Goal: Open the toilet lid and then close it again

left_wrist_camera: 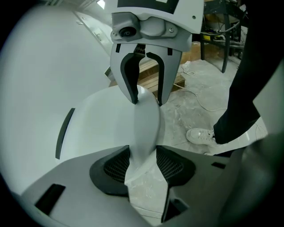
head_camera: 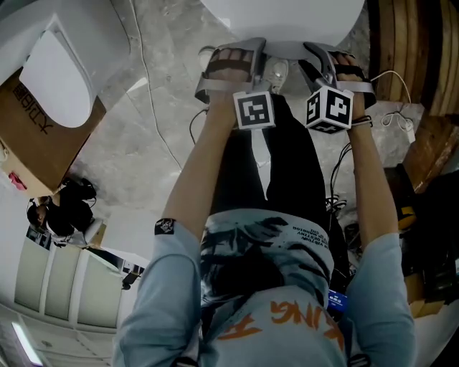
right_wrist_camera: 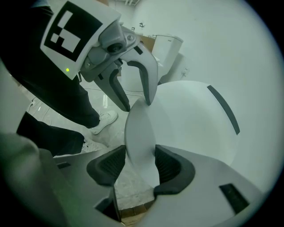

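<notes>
The white toilet lid (head_camera: 287,18) fills the top of the head view, its front rim toward me. My left gripper (head_camera: 240,49) and right gripper (head_camera: 331,57) sit side by side on that rim, marker cubes facing up. In the left gripper view the lid (left_wrist_camera: 88,119) runs edge-on between the jaws of the left gripper (left_wrist_camera: 143,162), both dark pads pressing on it. The right gripper (right_wrist_camera: 141,162) likewise clamps the rim of the lid (right_wrist_camera: 191,119). Each gripper view also shows the other gripper biting the same rim further along.
A second white toilet (head_camera: 61,72) stands on a cardboard box (head_camera: 36,136) at the left. Wooden planks (head_camera: 416,64) and cables lie at the right. A thin cord (head_camera: 154,115) crosses the marble floor. The person's white shoe (head_camera: 276,72) is just under the lid's rim.
</notes>
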Demonstrator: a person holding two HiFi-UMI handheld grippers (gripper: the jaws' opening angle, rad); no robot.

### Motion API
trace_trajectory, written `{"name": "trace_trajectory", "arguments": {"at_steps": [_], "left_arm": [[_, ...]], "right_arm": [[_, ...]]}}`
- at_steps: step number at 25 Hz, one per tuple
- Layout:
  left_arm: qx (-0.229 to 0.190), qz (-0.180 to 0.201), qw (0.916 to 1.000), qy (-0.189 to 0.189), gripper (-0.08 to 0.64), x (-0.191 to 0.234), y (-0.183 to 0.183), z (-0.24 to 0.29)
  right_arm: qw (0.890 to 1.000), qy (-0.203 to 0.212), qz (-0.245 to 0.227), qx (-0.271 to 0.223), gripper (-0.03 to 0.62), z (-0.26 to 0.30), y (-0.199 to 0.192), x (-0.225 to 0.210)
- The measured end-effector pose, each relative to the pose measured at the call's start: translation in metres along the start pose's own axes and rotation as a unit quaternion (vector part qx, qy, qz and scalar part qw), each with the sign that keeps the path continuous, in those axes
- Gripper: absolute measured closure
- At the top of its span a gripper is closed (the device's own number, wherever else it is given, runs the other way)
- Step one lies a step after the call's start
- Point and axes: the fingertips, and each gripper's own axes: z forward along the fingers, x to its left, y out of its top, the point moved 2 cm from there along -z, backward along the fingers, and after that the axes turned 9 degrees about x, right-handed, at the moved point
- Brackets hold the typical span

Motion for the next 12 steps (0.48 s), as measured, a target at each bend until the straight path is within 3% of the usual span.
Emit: {"name": "trace_trajectory", "arguments": {"at_steps": [4,6,8,10,12], "left_arm": [[0.004,-0.029,0.9996,-0.003,0.362,0.005,0.003,-0.002],[0.023,-0.063,0.9977,-0.005,0.37,0.011,-0.002,-0.014],[0.03,-0.121,0.9913,0.043,0.449,0.043,-0.011,-0.039],[0.02,-0.211,0.9721,0.099,0.495,0.089,-0.019,-0.074],[0.004,-0.303,0.944,0.131,0.515,0.125,-0.022,-0.116]], "right_arm": [[0.999,0.017,0.049,-0.002,0.374,-0.004,-0.002,-0.004],[0.993,0.043,0.107,-0.003,0.422,-0.021,0.0,-0.002],[0.978,0.064,0.195,-0.026,0.434,-0.046,0.008,-0.009],[0.951,0.06,0.294,-0.073,0.473,-0.08,0.018,-0.029],[0.919,0.039,0.372,-0.12,0.503,-0.124,0.022,-0.05]]}}
